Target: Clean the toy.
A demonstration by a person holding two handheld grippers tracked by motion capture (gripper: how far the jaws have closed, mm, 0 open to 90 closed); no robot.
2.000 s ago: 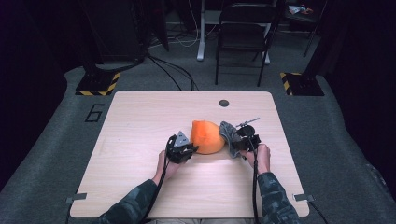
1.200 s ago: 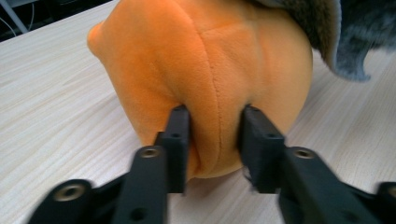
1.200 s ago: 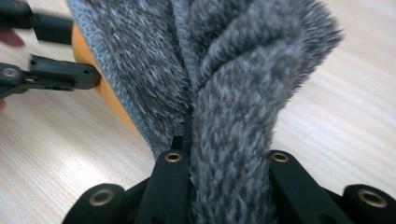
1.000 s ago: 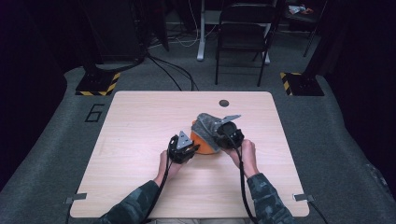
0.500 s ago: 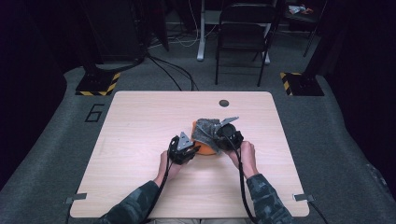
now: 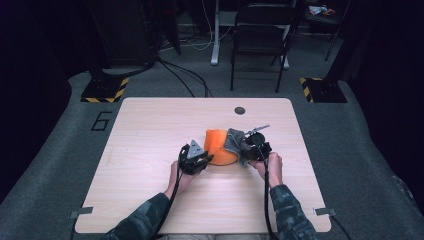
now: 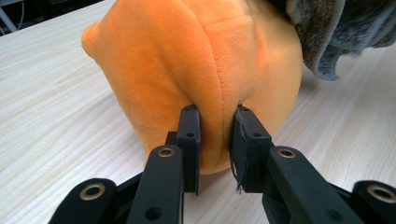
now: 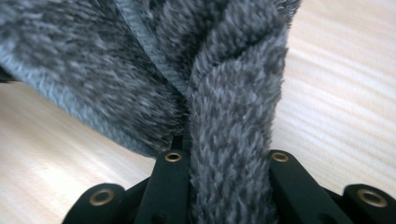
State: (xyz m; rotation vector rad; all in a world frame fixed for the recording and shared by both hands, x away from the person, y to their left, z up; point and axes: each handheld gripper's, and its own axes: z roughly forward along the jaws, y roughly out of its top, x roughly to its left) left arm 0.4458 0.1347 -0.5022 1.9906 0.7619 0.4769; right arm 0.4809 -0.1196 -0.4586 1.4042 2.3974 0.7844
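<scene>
An orange plush toy lies at the middle of the wooden table. My left gripper is at its near left side, shut on a fold of the orange plush; the black pads pinch the fabric from both sides. A grey fuzzy cloth drapes over the toy's right side. My right gripper is shut on a bunched strip of that grey cloth, which rises between its jaws and spreads to the left in the right gripper view.
A round dark grommet sits near the table's far edge. A black folding chair and cables stand on the grey carpet beyond the table. The number 6 is marked on the floor at the left.
My right gripper has carried the grey cloth down and to the right, off the top of the orange toy onto its right side, uncovering more orange. My left gripper has kept still.
</scene>
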